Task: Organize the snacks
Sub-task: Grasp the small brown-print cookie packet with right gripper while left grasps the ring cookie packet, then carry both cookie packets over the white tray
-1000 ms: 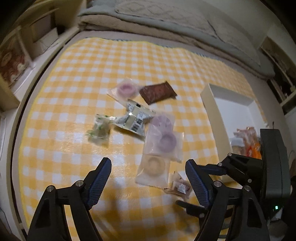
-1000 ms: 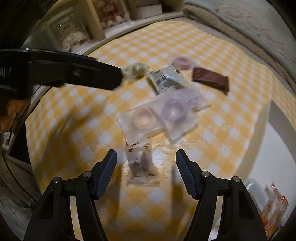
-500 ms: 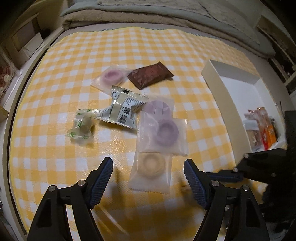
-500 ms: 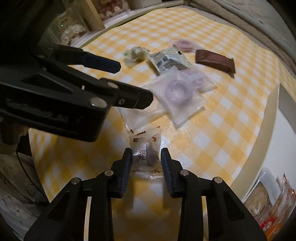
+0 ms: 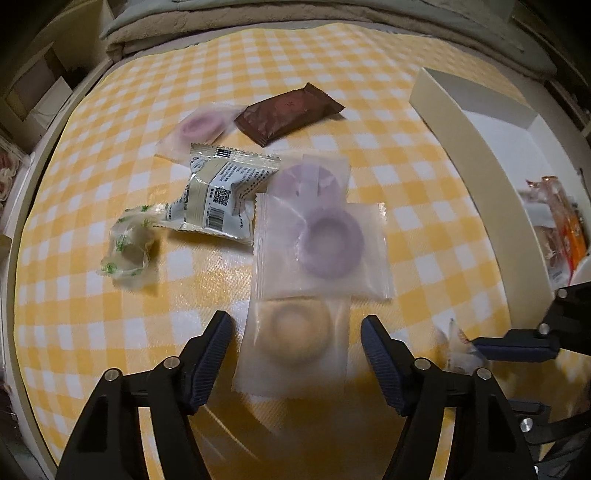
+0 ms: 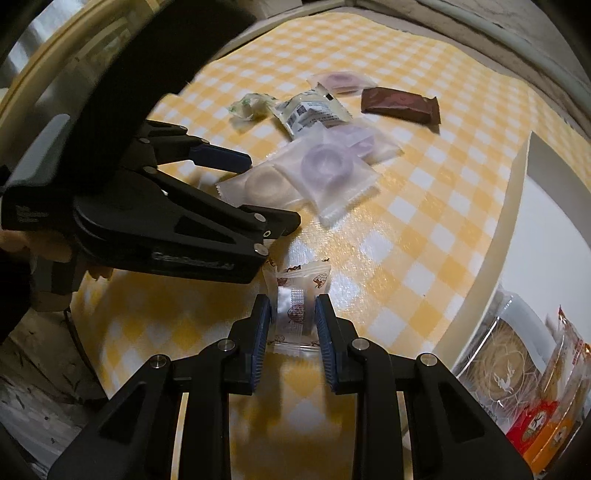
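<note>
Wrapped snacks lie on a yellow checked cloth. My left gripper [image 5: 297, 332] straddles a clear packet with a beige ring cake [image 5: 295, 338]; its jaws are closing and the pads stand apart from the packet. Behind it lie a purple ring cake packet [image 5: 327, 245], a white printed packet [image 5: 221, 195], a green-printed candy [image 5: 127, 245] and a brown bar [image 5: 290, 112]. My right gripper [image 6: 293, 321] is shut on a small clear candy packet with red print [image 6: 295, 306], also seen as the small candy packet [image 5: 460, 345] at the right of the left wrist view.
A white box [image 5: 469, 147] stands at the right, with several packaged snacks [image 6: 517, 373] in its near end. The left gripper's black body [image 6: 155, 221] reaches in over the cloth just left of my right gripper. Folded bedding [image 5: 295, 22] borders the cloth's far edge.
The left gripper came down over the beige ring cake packet and narrowed its jaws. The right gripper closed from wide open onto the small candy packet.
</note>
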The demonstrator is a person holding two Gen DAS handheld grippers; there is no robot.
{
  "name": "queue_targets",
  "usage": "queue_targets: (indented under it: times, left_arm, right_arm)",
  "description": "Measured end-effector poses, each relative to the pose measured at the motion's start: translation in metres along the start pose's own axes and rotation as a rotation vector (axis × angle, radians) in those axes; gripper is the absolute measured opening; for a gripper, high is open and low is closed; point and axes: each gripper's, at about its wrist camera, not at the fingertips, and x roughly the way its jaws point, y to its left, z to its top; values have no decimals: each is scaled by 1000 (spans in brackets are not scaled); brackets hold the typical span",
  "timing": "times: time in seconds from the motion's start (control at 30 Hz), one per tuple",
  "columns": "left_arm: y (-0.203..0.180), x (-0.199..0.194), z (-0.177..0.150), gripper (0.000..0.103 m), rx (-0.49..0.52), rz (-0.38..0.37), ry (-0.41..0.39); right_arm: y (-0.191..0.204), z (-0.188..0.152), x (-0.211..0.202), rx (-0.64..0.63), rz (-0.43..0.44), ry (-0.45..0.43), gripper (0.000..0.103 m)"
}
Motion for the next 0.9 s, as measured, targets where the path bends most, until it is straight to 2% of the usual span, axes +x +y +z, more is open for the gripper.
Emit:
queue_targets:
  times: [0.07, 0.27, 0.37, 0.47, 0.63, 0.9]
  left_arm:
    - [-2, 0, 2, 55, 4, 4, 9]
    - [-3, -7, 2, 52, 8, 8, 72]
    - [1, -23, 0, 52, -3, -1, 62]
    - [9, -45, -1, 52, -33, -3, 20]
    - [20, -91, -4, 52, -100, -31, -95]
    - [17, -140, -5, 52, -171, -82, -236]
  right_arm:
    - [-2, 0, -1, 6, -3, 1, 26]
    - [-13, 4, -8, 54, -15, -20, 26]
    - [-16, 6, -17, 69, -22, -47, 26]
    - [-17, 9, -30, 80, -28, -83, 26]
    - [-20, 12, -53, 109, -45, -142, 26]
    - [-37, 16, -93, 186, -85, -242, 26]
